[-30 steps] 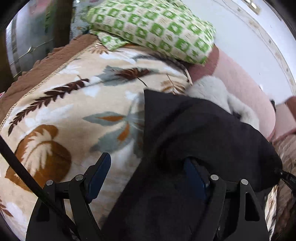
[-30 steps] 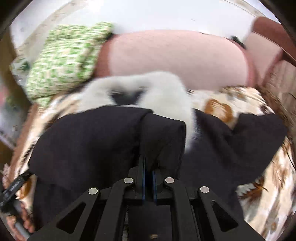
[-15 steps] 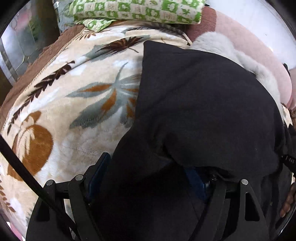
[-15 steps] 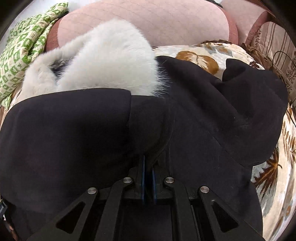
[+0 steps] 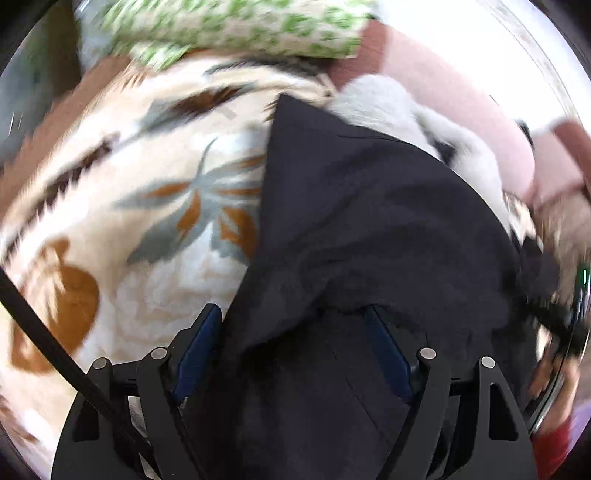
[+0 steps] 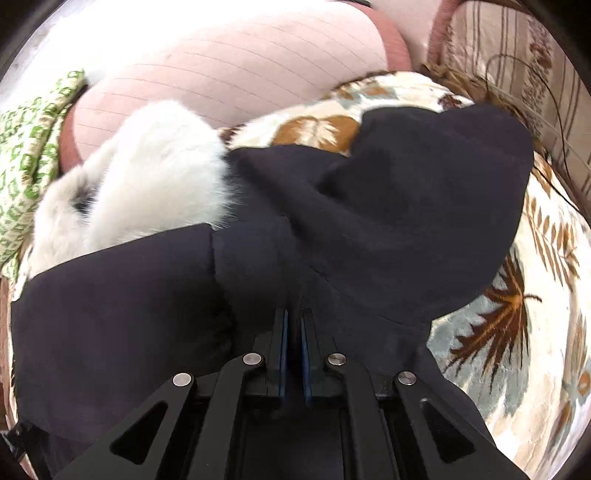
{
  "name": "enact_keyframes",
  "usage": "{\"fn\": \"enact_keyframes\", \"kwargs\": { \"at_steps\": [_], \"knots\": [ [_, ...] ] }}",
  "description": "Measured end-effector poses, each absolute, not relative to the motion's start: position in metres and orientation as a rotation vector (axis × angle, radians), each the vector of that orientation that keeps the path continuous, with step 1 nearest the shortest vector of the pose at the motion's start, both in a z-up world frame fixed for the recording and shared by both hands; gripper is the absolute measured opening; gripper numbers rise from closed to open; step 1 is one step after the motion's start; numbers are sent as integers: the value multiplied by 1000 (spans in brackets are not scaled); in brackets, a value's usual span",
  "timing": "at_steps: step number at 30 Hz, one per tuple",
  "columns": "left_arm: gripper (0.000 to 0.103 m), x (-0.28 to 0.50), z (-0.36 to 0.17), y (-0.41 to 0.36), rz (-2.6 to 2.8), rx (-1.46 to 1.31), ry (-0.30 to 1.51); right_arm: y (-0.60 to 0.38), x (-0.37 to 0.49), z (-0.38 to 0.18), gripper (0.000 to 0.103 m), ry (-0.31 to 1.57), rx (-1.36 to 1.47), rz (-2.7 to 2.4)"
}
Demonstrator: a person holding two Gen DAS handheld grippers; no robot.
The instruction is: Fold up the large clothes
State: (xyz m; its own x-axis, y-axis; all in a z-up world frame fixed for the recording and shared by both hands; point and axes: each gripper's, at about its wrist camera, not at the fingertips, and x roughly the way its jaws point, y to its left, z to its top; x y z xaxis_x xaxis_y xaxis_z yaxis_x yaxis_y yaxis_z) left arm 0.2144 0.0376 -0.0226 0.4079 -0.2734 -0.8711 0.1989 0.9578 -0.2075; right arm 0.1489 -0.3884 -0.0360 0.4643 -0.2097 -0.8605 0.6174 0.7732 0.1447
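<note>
Two grippers sit low at the near edge of a black coat (image 6: pixel 388 229) that lies spread on a bed covered by a leaf-patterned blanket (image 5: pixel 147 229). The right gripper (image 6: pixel 291 328) has its fingers (image 6: pixel 280 332) pressed nearly together, and a ridge of dark cloth rises straight out of the narrow gap, so it appears to pinch a fold of the coat, probably to carry that edge over the body of the garment. The left gripper (image 5: pixel 291 343) has its fingers (image 5: pixel 199 343) spread wide, with coat fabric draped across and between them; it grips nothing, and looks placed to steady or catch the cloth.

Beyond the fingers the coat's folded panel lies flat, and to the right a rounded dark mass, likely a sleeve or hood, bulges over the blanket. Farther off, the white fur trim (image 6: pixel 155 173) lies bunched against a pink bolster (image 6: pixel 221 74), with a green checked pillow (image 5: pixel 236 26) beside it.

Much is unclear: the left view is smeared by motion, the coat's near hem is cut off under the grippers, and black on black hides its seams.
</note>
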Motion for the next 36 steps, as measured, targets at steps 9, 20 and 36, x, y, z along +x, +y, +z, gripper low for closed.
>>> {"fn": "enact_keyframes", "kwargs": {
  "at_steps": [9, 20, 36],
  "knots": [
    [79, 224, -35, 49, -204, -160, 1098, -395, 146, -49, 5, 980, 483, -513],
    [80, 219, -58, 30, -92, -8, 1112, -411, 111, -24, 48, 887, 567, -408],
    [80, 186, -16, -3, -191, 14, 892, -610, 37, -66, 69, 720, 1022, -662]
  ]
}}
